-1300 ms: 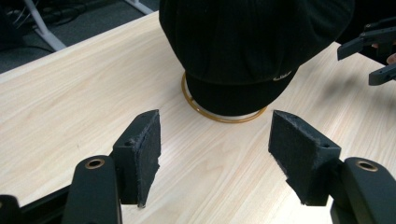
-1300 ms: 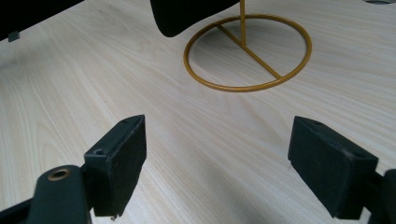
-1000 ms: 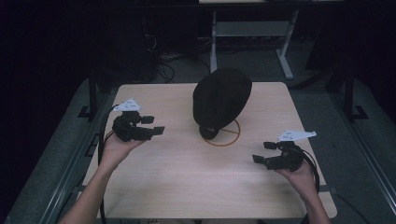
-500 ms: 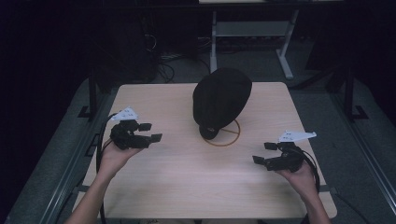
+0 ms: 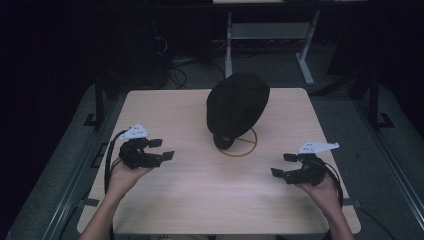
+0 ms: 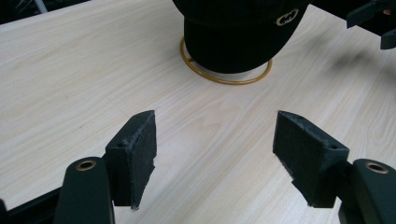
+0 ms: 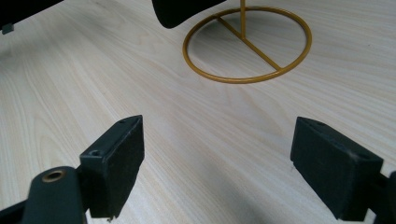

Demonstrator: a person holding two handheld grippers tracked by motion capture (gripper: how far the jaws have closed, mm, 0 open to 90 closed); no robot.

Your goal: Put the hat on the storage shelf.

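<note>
Both claws are released, and nothing sits between the jaws of either one. In the high view, the left claw is at the lower left of the frame, held in the person's left hand, and its jaws have just been opening a little more, with bare wood between them. The right claw is at the lower right of the frame, in the right hand. Each claw carries one grey three-cornered plate on top and one trailing cable.

In the left gripper view, the two black pads stand wide apart over the light wooden worktop.

Farther up, near the centre of the high view, one black cap rests on one thin gold stand with a ring base that lies on the worktop. The cap is well apart from both claws, between them and farther back. In the left gripper view, a small metal emblem shows on the cap at the top of the frame; it looks like two linked letters, but I cannot read them for sure.

Behind the worktop, at the top of the high view, the white legs of another desk stand on the dark floor.
</note>
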